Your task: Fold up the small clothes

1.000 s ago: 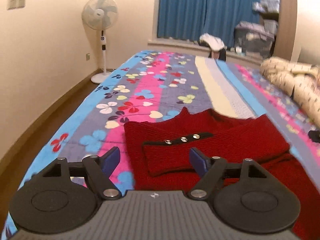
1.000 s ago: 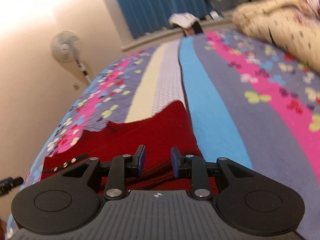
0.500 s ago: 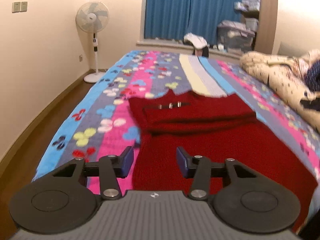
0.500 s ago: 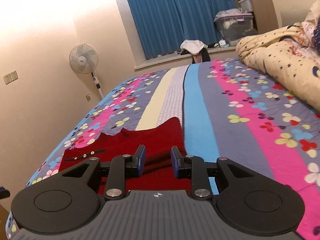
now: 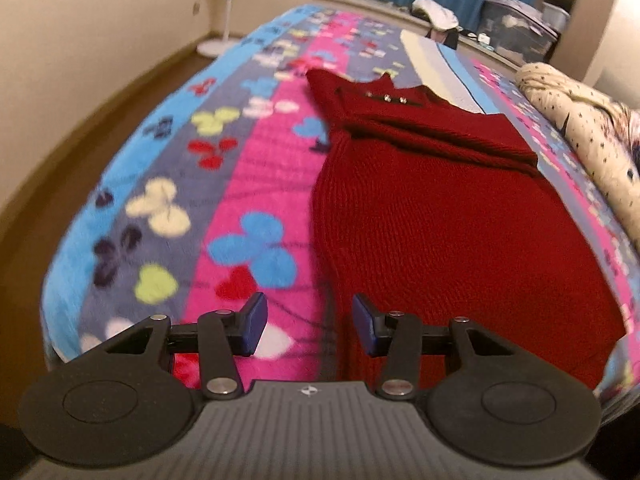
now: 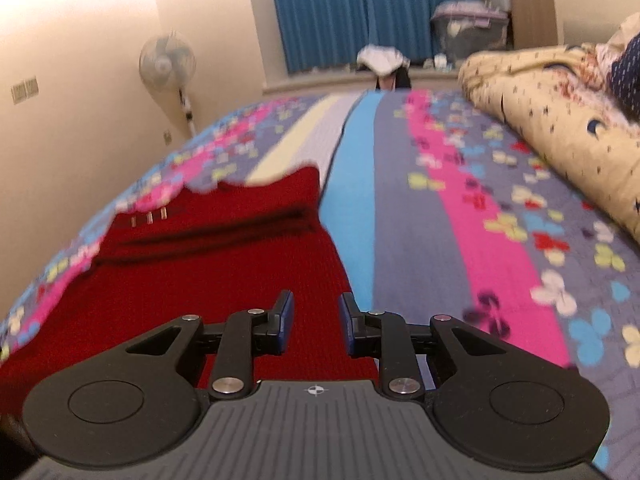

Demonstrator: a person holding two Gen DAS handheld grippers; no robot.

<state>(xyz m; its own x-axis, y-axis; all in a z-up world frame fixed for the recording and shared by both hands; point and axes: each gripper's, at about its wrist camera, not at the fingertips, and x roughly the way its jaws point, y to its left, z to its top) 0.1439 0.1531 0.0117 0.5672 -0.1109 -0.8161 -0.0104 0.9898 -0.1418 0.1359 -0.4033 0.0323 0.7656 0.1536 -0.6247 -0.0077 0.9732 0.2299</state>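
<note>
Both claws have dropped back toward the near end of the bed since a second ago, so we now look along the whole sweater [image 5: 432, 208] rather than just its top. It lies flat on the bedspread [image 5: 240, 184], neck end far from us, with both sleeves folded across the chest and a dark strip with three small metal buttons [image 5: 386, 97] showing near the collar. Our left claw [image 5: 305, 323] hangs over the sweater's near left corner, jaws spread wide and holding nothing, one pad over the pink stripe and the other over the red knit. Our right claw [image 6: 316, 322] is over the near right edge of the sweater [image 6: 192, 276], jaws partly apart and likewise empty; the left pad is above the knit and the right pad above the blue stripe of the bedspread [image 6: 472, 240]. A cream quilt [image 6: 560, 128] is heaped along the bed's right side. Beyond the bed stand a fan [image 6: 168, 60] by the wall and blue curtains [image 6: 352, 12].
</note>
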